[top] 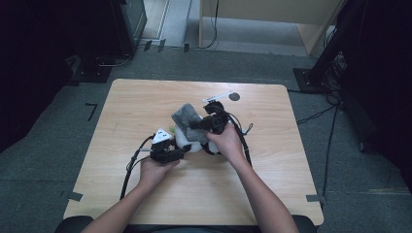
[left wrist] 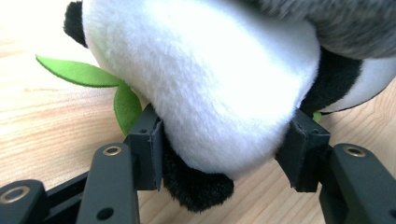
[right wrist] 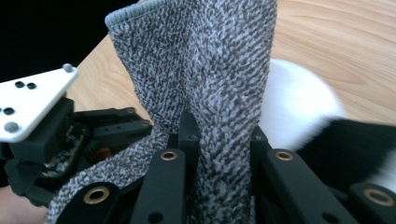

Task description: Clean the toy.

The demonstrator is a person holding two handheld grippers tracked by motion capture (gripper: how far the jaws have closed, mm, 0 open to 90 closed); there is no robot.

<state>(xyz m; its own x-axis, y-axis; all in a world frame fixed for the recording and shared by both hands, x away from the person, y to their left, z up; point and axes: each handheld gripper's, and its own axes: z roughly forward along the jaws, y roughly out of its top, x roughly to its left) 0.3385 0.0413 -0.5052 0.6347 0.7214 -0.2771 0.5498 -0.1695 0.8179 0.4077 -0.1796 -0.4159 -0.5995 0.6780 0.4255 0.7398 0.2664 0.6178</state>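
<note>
A black-and-white panda plush [top: 190, 141] [left wrist: 210, 84] with green felt leaves [left wrist: 88, 74] lies mid-table. My left gripper [top: 180, 151] [left wrist: 224, 149] is shut on its white body, both pads pressed into the fur. A grey knitted cloth [top: 187, 116] [right wrist: 205, 70] drapes over the plush from above. My right gripper [top: 200, 124] [right wrist: 223, 135] is shut on a fold of that cloth, holding it upright. The plush's white and black fur [right wrist: 299, 107] shows behind the cloth in the right gripper view, and the left gripper's white plate [right wrist: 32, 100] sits at the left there.
The wooden table [top: 145, 102] has a small white strip [top: 217, 96] and a dark round mark [top: 234, 96] near its far edge. Cables [top: 131, 165] trail from both grippers. Dark equipment and stands surround the table on grey floor.
</note>
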